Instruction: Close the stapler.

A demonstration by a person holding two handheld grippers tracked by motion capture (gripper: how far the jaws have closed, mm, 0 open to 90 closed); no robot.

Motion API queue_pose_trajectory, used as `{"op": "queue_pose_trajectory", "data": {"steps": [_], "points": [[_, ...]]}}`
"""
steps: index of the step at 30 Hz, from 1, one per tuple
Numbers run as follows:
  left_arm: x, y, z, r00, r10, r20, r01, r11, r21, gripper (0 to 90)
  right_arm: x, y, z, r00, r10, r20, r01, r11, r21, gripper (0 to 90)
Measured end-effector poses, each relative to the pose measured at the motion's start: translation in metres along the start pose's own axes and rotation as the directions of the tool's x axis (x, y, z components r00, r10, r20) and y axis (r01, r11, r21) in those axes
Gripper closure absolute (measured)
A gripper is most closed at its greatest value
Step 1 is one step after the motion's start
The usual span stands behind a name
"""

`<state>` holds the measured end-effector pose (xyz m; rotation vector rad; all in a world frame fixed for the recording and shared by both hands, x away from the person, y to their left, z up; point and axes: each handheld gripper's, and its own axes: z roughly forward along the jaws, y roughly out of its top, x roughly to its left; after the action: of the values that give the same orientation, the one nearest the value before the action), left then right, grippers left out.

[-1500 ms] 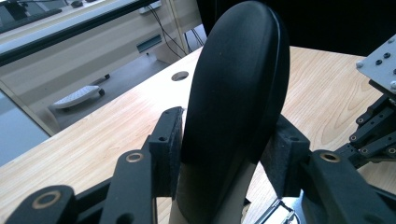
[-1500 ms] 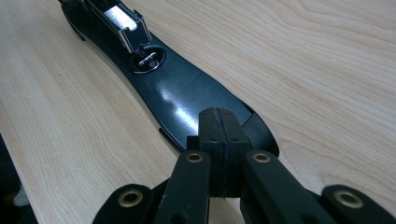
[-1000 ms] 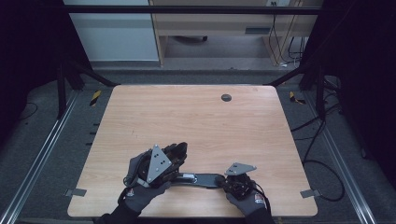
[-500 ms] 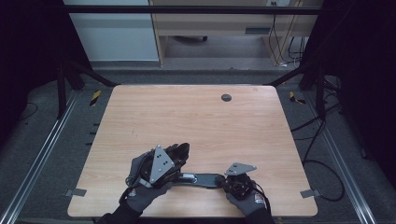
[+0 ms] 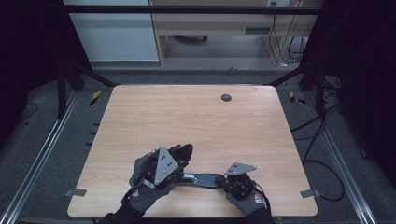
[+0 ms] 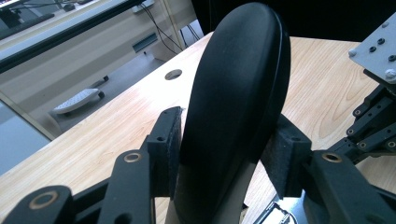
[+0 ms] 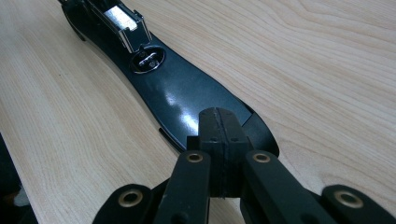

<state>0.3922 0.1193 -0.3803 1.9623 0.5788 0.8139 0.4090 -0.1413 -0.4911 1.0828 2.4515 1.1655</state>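
Nothing moved; left tool [image 5: 180,156] grips stapler [image 5: 205,179].

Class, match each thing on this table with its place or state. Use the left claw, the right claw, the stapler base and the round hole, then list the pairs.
1. left claw
2. right claw
3. stapler base
4. round hole

A. far side of the table
B. shut, jaws together
C. clamped on the upright stapler top
D. lying flat on the wood

Pairs: 1-C, 2-B, 3-D, 4-A
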Motion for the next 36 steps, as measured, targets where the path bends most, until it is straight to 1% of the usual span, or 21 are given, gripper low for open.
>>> {"op": "queue_pose_trajectory", "data": {"steps": [6,9,16,36], "points": [[-0.005,0.001,0.004,0.9996,0.026,0.004,-0.026,0.9996,0.012,51.2,0.0,0.0,0.0,1.0,0.0,0.001,0.0,1.0,0.001,90.0],[-0.006,0.001,0.006,0.9996,0.027,0.002,-0.027,0.9996,0.012,51.1,0.0,0.0,0.0,1.0,0.0,0.0,0.0,1.0,0.0,90.0],[-0.012,0.001,0.01,0.9988,0.049,0.001,-0.049,0.9986,0.021,50.8,0.0,0.0,0.0,1.0,-0.002,0.001,0.002,1.0,0.0,90.0],[-0.02,0.001,0.017,0.9971,0.076,0.01,-0.076,0.9966,0.033,49.9,0.0,0.0,0.0,1.0,-0.004,0.0,0.004,1.0,0.0,90.0]]}}
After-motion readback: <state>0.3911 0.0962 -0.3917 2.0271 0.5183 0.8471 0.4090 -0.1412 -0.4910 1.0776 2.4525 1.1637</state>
